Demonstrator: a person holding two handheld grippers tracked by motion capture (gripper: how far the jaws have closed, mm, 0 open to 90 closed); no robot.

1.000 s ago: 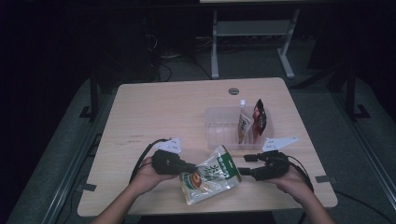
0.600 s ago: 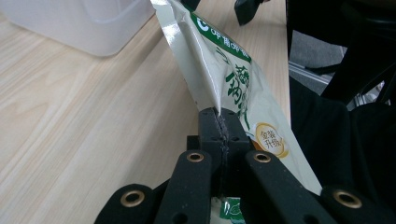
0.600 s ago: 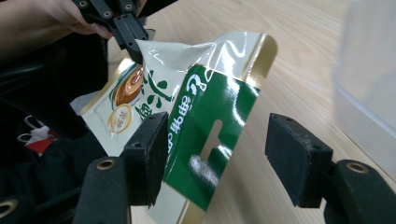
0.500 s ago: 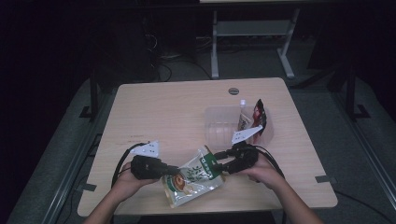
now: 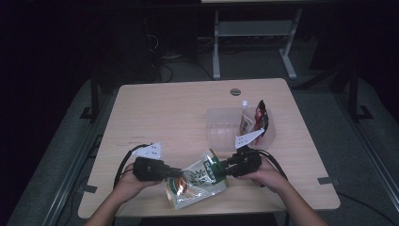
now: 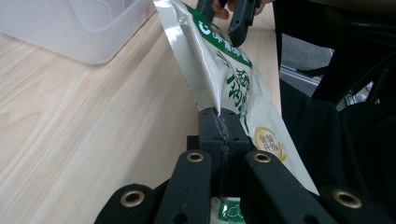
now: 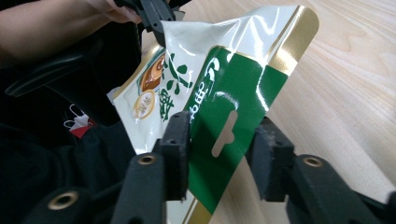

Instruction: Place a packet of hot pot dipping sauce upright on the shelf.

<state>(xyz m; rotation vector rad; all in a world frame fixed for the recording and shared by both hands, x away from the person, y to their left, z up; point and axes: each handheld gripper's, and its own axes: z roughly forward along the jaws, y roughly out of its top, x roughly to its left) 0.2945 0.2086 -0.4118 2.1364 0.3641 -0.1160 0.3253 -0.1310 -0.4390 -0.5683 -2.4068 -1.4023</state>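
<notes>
A white and green snack pouch (image 5: 197,181) is held up off the wooden table (image 5: 160,113) near its front edge. My left gripper (image 5: 178,173) is shut on the pouch's white side seam (image 6: 211,88), with the jaws pressed together (image 6: 218,122). My right gripper (image 5: 217,170) comes in from the right. Its jaws have just been closing and stand apart (image 7: 219,140) with the pouch's green top (image 7: 224,98) between them, not pinched. The left gripper (image 7: 154,14) shows at the top of the right gripper view, and the right gripper (image 6: 236,18) at the top of the left gripper view.
A clear plastic bin (image 5: 221,129) stands behind the right hand, with a dark red packet (image 5: 260,117) and another packet leaning in its right end. A round grommet (image 5: 235,92) sits near the table's far edge. The table's front edge lies just under the pouch.
Both hands have shifted left with the pouch. My right gripper has come from beside the pouch up to its green top.
</notes>
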